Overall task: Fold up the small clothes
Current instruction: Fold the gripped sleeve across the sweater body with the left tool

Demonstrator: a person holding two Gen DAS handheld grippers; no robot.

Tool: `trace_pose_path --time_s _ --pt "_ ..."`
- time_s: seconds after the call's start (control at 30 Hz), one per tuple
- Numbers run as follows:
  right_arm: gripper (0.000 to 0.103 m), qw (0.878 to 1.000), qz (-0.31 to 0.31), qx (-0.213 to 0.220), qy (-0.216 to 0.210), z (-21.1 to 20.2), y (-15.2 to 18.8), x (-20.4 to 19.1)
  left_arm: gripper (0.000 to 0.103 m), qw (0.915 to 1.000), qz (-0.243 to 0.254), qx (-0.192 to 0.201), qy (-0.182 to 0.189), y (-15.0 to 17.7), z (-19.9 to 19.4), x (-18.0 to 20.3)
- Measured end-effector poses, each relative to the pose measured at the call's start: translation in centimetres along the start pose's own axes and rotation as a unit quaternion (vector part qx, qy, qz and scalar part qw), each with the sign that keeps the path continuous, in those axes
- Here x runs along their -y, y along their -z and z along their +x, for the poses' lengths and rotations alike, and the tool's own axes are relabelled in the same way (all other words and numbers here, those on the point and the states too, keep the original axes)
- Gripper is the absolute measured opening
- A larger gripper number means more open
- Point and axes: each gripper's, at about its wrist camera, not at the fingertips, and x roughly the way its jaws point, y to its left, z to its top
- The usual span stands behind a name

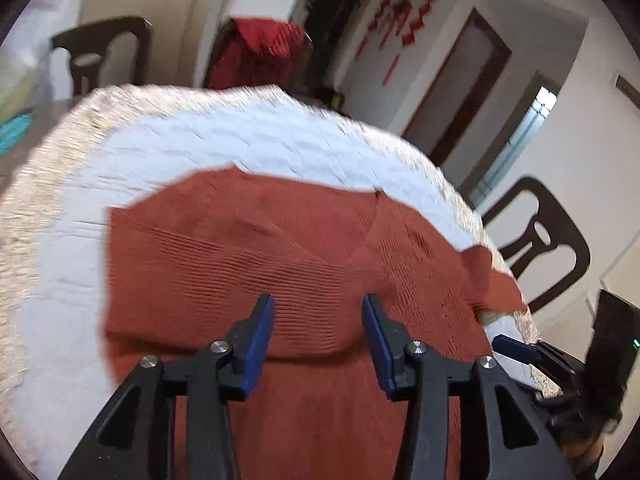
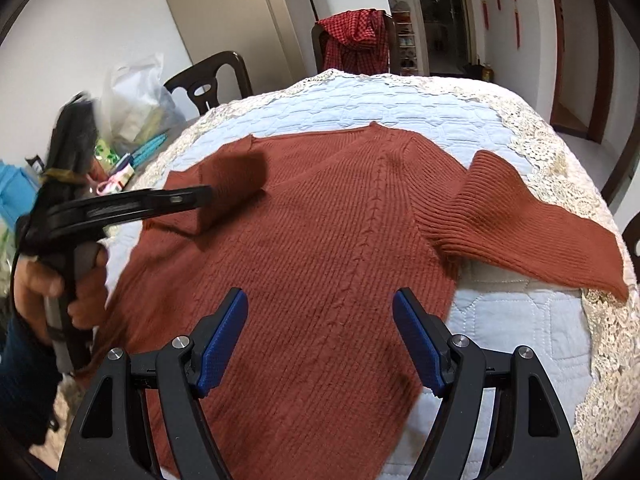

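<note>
Two sets of tongs, the left tongs (image 1: pixel 318 306) and right tongs (image 2: pixel 320 300), stand spread with nothing between the pads. The rust sweater (image 2: pixel 320 220) lies flat at frame centre on the quilted counter (image 2: pixel 520 320). One sleeve (image 2: pixel 532 224) extends toward the right edge.

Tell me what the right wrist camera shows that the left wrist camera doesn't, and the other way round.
Only the right wrist view: the hand holding the left gripper, a plastic bag of clutter, and the outstretched sleeve in full. Only the left wrist view: a dark chair on the right and the right gripper's blue tip. Both: the rust-red sweater flat on the quilted cloth, the red checked garment on a chair, both grippers open.
</note>
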Motion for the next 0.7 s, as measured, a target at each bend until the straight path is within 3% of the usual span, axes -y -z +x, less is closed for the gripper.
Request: trace_pose_path --time_s 0.13,0.27,0.37,0.53,0.63,0.67,0.7 --pt "0.073 0.999 -0.001 -0.002 -0.036 0.4 -1.4 -0.8 0.048 0.9994 -0.018 0.01 -0.03 0.6 -3.8 -2.9" --pt "0.061 0.998 0.003 -0.025 -0.064 2.2 -3.1 -1.6 0.048 0.9963 -0.031 0.008 -0.08 0.6 -4.4 -5.4" --pt "0.044 0.997 0.01 -0.049 -0.06 5.1 -4.4 -1.6 0.048 0.993 -0.034 0.014 -0.112 -0.1 -3.9 -6.8" --pt "0.04 0.994 0.034 -0.085 -0.063 10.2 -6.1 -1.6 0.048 0.9923 -0.029 0.008 -0.12 -1.3 0.2 -7.6" --pt "0.024 0.996 0.025 -0.078 -0.045 11.1 -6.5 -2.0 0.043 0.9913 -0.029 -0.018 -0.127 -1.0 2.7 -8.1" --pt "0.007 0.996 0.024 -0.078 -0.045 10.9 -6.5 -2.2 0.04 0.9914 -0.028 -0.022 -0.126 -0.8 3.2 -8.2" --pt "0.005 0.996 0.018 -0.078 -0.047 10.8 -6.6 -2.5 0.04 0.9913 -0.023 -0.018 -0.128 -0.6 3.2 -8.1"
